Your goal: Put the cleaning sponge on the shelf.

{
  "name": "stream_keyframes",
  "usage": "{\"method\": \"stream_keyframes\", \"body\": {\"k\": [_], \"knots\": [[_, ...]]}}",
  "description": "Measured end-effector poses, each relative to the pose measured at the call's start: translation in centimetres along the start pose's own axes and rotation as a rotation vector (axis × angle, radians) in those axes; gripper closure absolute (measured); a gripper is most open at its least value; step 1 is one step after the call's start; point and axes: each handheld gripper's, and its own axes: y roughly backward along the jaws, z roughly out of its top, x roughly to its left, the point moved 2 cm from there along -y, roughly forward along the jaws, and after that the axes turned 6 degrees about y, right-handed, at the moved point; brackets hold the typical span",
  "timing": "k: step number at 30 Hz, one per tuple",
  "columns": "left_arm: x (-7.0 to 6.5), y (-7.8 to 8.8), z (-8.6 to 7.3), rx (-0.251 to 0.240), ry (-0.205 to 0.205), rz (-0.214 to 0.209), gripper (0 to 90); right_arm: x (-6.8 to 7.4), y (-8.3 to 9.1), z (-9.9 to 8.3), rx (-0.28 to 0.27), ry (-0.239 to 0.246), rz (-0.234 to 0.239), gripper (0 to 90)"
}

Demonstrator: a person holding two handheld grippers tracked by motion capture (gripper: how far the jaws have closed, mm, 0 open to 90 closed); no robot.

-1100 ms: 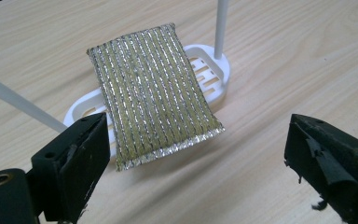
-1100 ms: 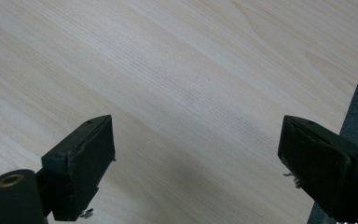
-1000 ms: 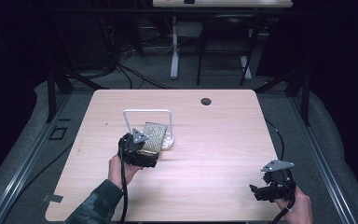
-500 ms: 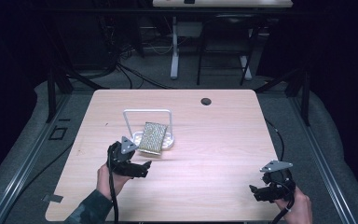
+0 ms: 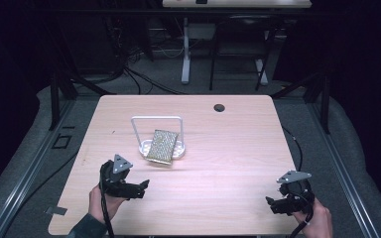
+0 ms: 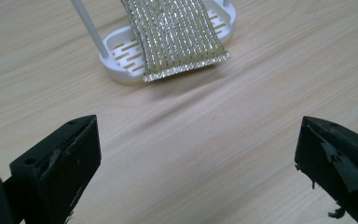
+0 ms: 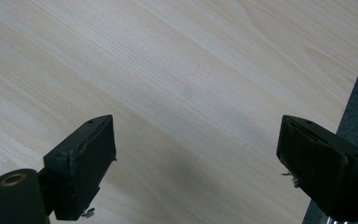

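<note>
Our left tongs [image 5: 140, 187] have backed away from the glittery scouring pad [image 5: 161, 147], spreading wider, empty. The pad leans on its white rack [image 5: 144, 147]. It looks light and soft; pinch an edge. Right tongs [image 5: 272, 204] hang spread over the tabletop [image 5: 228, 148].

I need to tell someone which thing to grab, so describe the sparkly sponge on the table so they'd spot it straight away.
Start at the wooden table and find the white rack with a tall wire loop, left of the middle. The sponge lies tilted on that rack's slotted tray, its near edge hanging over the rim toward the left gripper. It is the one glittery, silver-gold ribbed pad; everything around it is plain white or wood.
</note>
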Motion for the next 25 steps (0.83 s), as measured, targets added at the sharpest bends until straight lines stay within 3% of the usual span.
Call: {"method": "stream_keyframes", "body": {"k": [11, 20, 25], "knots": [[0.9, 0.5, -2.5, 0.052, 0.035, -0.015, 0.3, 0.1, 0.0, -0.1, 0.009, 0.013, -0.009, 11.2], [1.3, -0.4, -2.8, 0.069, 0.016, -0.049, 0.2, 0.3, 0.0, -0.2, 0.020, 0.019, -0.010, 11.2], [2.3, -1.0, -3.1, 0.082, 0.032, -0.014, 0.0, 0.3, 0.1, -0.2, 0.019, 0.025, -0.014, 11.3]]}}
